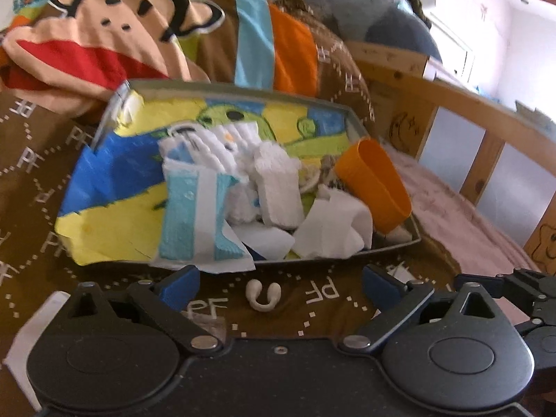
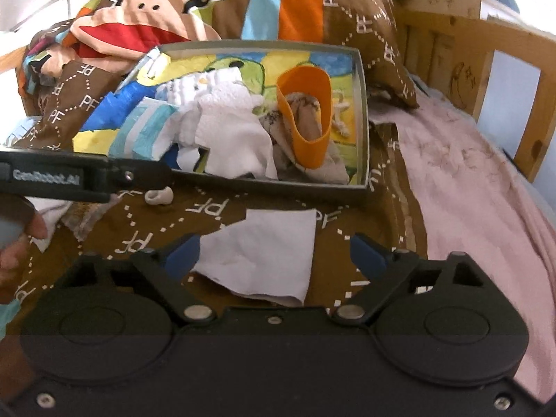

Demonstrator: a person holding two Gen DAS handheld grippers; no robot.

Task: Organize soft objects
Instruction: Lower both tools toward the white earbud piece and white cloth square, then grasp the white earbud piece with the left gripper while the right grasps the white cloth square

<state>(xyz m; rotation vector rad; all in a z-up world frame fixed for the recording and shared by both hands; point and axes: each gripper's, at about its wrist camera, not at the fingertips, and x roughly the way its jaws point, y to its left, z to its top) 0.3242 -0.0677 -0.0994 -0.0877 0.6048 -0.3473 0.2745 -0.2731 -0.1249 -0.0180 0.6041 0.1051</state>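
Observation:
A grey tray [image 1: 243, 87] [image 2: 361, 111] lined with a colourful cloth sits on the brown bedspread. It holds white cloths [image 1: 278, 187] [image 2: 229, 128], a blue-and-white striped cloth [image 1: 194, 215] [image 2: 146, 128] and a tipped orange cup [image 1: 375, 184] [image 2: 309, 111]. My left gripper [image 1: 281, 285] is open and empty just before the tray's near rim, over a small white clip [image 1: 263, 295] [image 2: 159, 196]. My right gripper [image 2: 276, 253] is open, with a loose white cloth [image 2: 267, 253] lying on the bedspread between its fingers. The left gripper's body [image 2: 83, 175] shows at the left of the right wrist view.
A bunched monkey-print blanket [image 1: 104, 45] [image 2: 156, 10] lies behind the tray. A pink sheet [image 2: 486, 208] [image 1: 462, 208] covers the bed to the right. A wooden bed rail [image 1: 469, 104] [image 2: 504, 52] runs along the far right.

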